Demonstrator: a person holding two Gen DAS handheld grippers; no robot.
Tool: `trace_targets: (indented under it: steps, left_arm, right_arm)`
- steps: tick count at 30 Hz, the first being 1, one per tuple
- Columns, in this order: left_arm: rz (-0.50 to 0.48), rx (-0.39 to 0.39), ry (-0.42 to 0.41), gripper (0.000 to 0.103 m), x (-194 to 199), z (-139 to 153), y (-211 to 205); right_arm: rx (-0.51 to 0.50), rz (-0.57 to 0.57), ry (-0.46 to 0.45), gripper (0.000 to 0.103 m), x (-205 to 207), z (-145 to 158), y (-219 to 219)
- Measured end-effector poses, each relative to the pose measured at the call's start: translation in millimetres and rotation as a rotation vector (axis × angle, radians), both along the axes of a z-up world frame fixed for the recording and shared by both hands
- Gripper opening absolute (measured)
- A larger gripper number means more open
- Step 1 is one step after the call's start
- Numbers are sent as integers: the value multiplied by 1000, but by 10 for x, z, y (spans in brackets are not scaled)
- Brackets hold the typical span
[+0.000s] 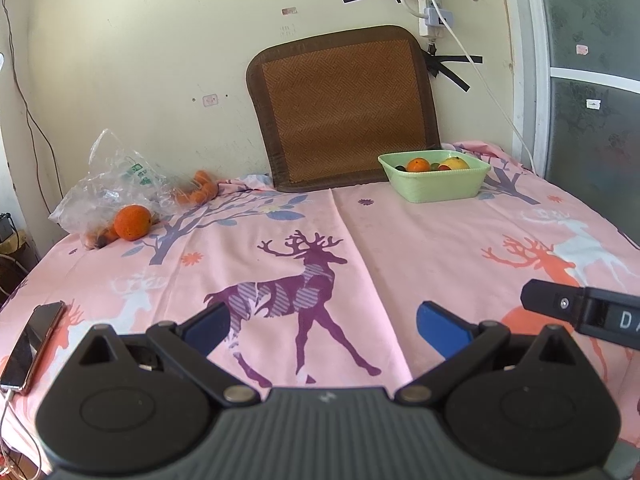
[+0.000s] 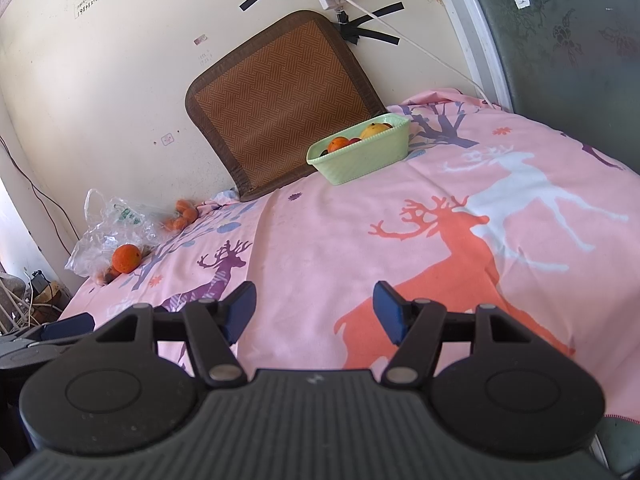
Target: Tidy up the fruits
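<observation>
A green basket (image 1: 436, 188) (image 2: 360, 160) stands at the back of the table and holds an orange (image 1: 417, 165), a yellow fruit (image 1: 456, 163) and small dark fruits. A large orange (image 1: 132, 222) (image 2: 126, 258) lies at the far left beside a clear plastic bag (image 1: 112, 176) (image 2: 108, 224). Small orange fruits (image 1: 198, 192) (image 2: 182, 216) lie behind the bag. My left gripper (image 1: 324, 330) is open and empty over the purple deer print. My right gripper (image 2: 314, 312) is open and empty near the front; it also shows at the right edge of the left wrist view (image 1: 580, 308).
A pink deer-print cloth (image 1: 400, 260) covers the table. A brown woven mat (image 1: 344, 108) leans on the wall behind the basket. A phone (image 1: 30, 344) with a cable lies at the front left edge. A power strip and cord (image 1: 432, 12) hang on the wall.
</observation>
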State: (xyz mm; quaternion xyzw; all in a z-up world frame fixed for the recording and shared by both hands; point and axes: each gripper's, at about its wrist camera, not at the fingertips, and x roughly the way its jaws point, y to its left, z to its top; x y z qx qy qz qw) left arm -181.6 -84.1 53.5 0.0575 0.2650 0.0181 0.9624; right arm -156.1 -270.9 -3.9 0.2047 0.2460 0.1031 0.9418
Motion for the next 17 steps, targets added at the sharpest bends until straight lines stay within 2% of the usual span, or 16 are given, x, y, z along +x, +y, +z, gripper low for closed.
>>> trace_targets:
  steps: [5, 13, 17]
  left_arm:
    - [-5, 7, 10, 103, 54, -3, 4]
    - [-16, -11, 69, 103, 373, -53, 41]
    - [-5, 1, 38, 103, 621, 2, 79]
  right_arm:
    - [-12, 5, -2, 67, 18, 3, 6]
    - [-53, 10, 19, 67, 316, 42, 8]
    - [-103, 10, 24, 67, 549, 68, 36]
